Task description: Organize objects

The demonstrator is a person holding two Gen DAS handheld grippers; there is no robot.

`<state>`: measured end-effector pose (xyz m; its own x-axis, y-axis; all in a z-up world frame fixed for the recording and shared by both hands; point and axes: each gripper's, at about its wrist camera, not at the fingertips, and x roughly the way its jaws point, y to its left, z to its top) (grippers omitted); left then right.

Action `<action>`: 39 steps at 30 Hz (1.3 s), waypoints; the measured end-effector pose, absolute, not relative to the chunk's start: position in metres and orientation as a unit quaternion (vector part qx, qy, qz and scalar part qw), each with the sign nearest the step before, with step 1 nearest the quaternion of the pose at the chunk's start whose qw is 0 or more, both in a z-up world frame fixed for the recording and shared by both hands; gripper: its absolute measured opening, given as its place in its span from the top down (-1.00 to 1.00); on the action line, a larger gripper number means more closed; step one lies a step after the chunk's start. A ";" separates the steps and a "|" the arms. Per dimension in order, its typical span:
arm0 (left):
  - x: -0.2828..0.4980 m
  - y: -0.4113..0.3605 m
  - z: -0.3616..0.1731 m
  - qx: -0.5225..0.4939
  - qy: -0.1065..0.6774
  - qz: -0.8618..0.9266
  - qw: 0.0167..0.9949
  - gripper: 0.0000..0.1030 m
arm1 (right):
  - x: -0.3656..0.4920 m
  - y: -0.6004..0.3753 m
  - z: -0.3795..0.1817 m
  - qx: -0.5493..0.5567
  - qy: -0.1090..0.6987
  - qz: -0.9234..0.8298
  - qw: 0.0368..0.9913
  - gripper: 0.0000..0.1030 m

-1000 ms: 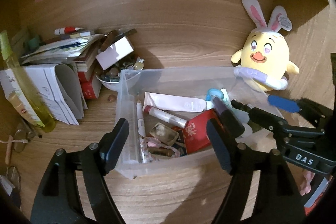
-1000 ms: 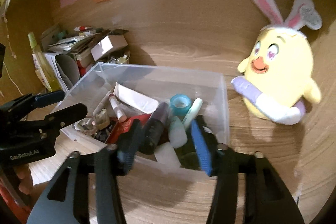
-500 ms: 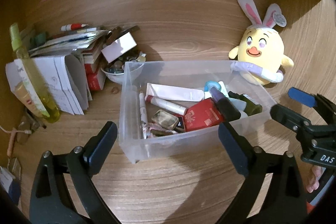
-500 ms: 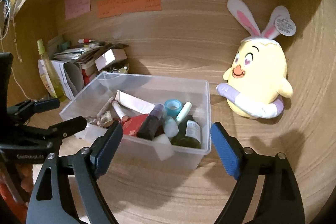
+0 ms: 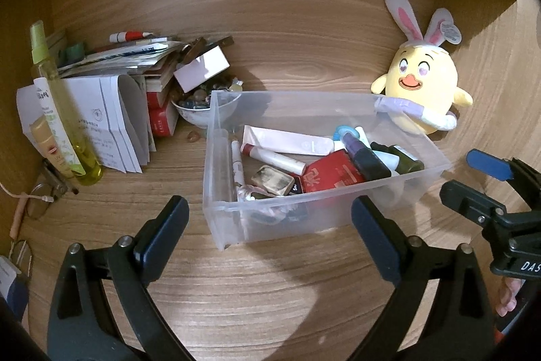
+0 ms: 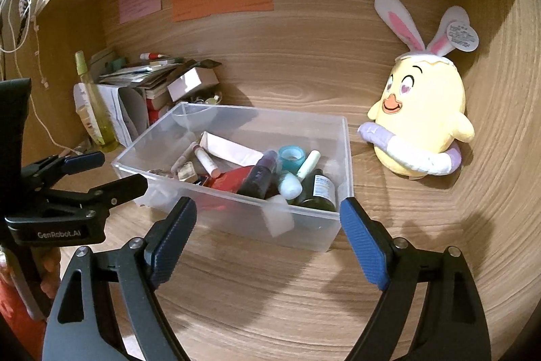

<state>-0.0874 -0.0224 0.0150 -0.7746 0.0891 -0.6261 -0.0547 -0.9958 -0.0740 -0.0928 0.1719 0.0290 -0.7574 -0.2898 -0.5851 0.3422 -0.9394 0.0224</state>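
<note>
A clear plastic bin [image 5: 341,219] [image 6: 233,120] sits on the wooden desk, holding tubes, small bottles, a red packet [image 5: 333,175] and a teal tape roll [image 6: 290,156]. My left gripper [image 5: 270,232] is open and empty, just in front of the bin's near wall. My right gripper [image 6: 268,234] is open and empty, in front of the bin's right near corner. Each gripper shows at the edge of the other's view: the right one [image 5: 480,181] and the left one [image 6: 98,173].
A yellow chick plush with bunny ears [image 5: 421,97] [image 6: 422,124] leans on the back wall right of the bin. A stack of papers and boxes [image 5: 128,80], a bowl of trinkets [image 5: 203,110] and a tall yellow-green spray bottle [image 5: 61,110] stand at the left. Glasses [image 5: 37,205] lie at the far left.
Both grippers have pulled back out of the bin and opened wide. The bin's contents look unmoved.
</note>
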 end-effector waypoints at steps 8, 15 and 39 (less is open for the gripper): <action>-0.084 -0.020 0.014 -0.333 -0.022 0.942 0.044 -0.90 | -0.093 0.174 0.028 0.310 0.030 -0.934 0.173 -0.65; -0.084 -0.017 0.014 -0.329 -0.018 0.943 0.044 -0.90 | -0.093 0.174 0.027 0.310 0.030 -0.934 0.174 -0.65; -0.084 -0.013 0.020 -0.320 -0.021 0.946 0.053 -0.90 | -0.098 0.180 0.023 0.319 0.014 -0.932 0.173 -0.65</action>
<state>-0.0839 -0.0126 0.0200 -0.7890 0.1130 -0.6038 -0.0860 -0.9936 -0.0735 -0.0976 0.1796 0.0230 -0.7372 -0.3126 -0.5990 0.3308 -0.9400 0.0834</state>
